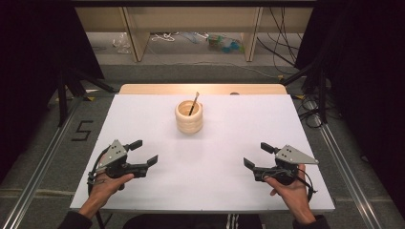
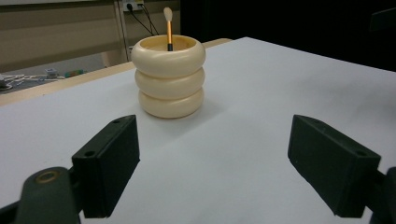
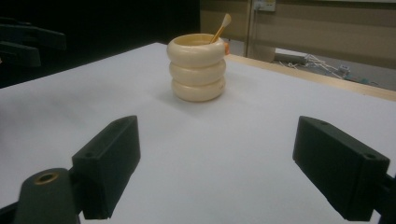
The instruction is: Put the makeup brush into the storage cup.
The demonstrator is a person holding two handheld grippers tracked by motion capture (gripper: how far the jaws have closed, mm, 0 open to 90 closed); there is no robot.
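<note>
A cream ribbed cup [image 1: 189,117] made of three stacked rings stands upright at the far middle of the white table [image 1: 205,162]. A thin brush with an orange handle [image 1: 193,103] leans inside it, tip up. The same cup [image 2: 169,77] and brush [image 2: 168,28] lie ahead of my left gripper [image 2: 215,168], whose jaws are wide apart and hold nothing. My left gripper [image 1: 144,151] rests near the table's front left. My right gripper [image 1: 258,155] sits at the front right, open and holding nothing, facing the cup [image 3: 197,66] and its brush [image 3: 221,28].
A wooden strip [image 1: 200,89] borders the table's far edge. Beyond it stand bench legs [image 1: 136,33], with cables and litter on the floor. Metal rails [image 1: 43,157] run along both sides of the table.
</note>
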